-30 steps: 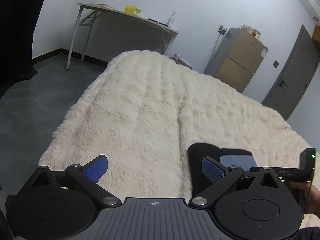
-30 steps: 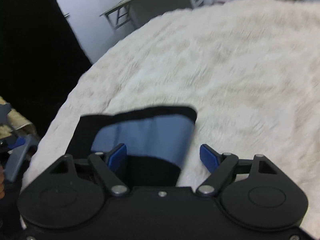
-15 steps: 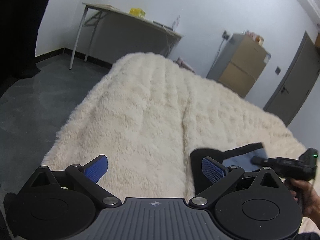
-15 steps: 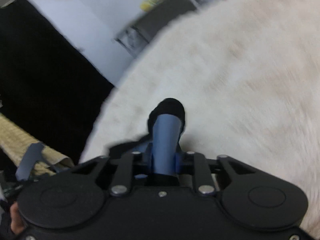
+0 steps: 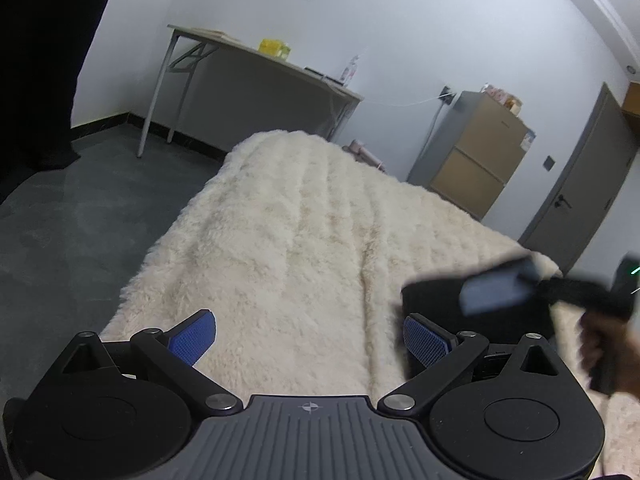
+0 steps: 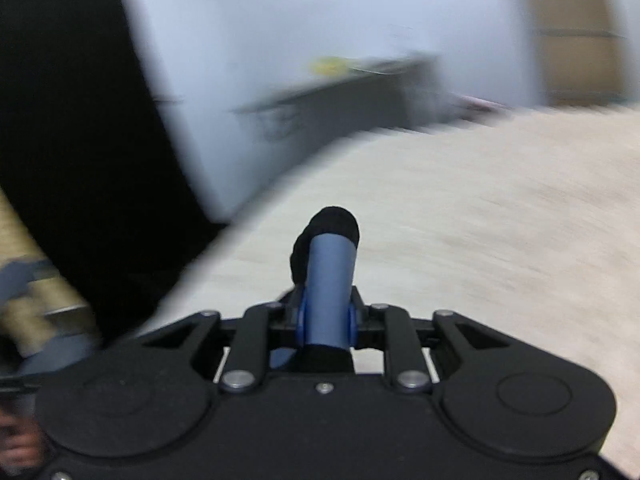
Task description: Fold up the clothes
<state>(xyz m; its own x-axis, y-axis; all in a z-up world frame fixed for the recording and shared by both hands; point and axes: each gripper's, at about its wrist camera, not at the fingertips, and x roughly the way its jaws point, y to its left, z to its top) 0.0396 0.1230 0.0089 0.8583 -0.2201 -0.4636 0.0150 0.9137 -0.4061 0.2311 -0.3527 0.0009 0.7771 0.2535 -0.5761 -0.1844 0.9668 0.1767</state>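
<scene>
A black and blue garment (image 5: 472,308) hangs lifted above the cream fluffy blanket (image 5: 304,248) at the right of the left wrist view, blurred by motion. My right gripper (image 6: 326,320) is shut on a bunched fold of the garment (image 6: 330,268), which sticks up between the blue pads; it also shows in the left wrist view (image 5: 540,280). My left gripper (image 5: 308,338) is open and empty, low over the blanket's near edge, left of the garment.
The blanket covers a bed. Dark grey floor (image 5: 72,232) lies to the left. A folding table (image 5: 256,64) stands against the back wall, with a cabinet (image 5: 476,156) and a grey door (image 5: 580,184) to the right.
My right gripper closed on the garment and lifted it off the blanket, raising it up and to the right. My left gripper stayed open and tilted upward a little.
</scene>
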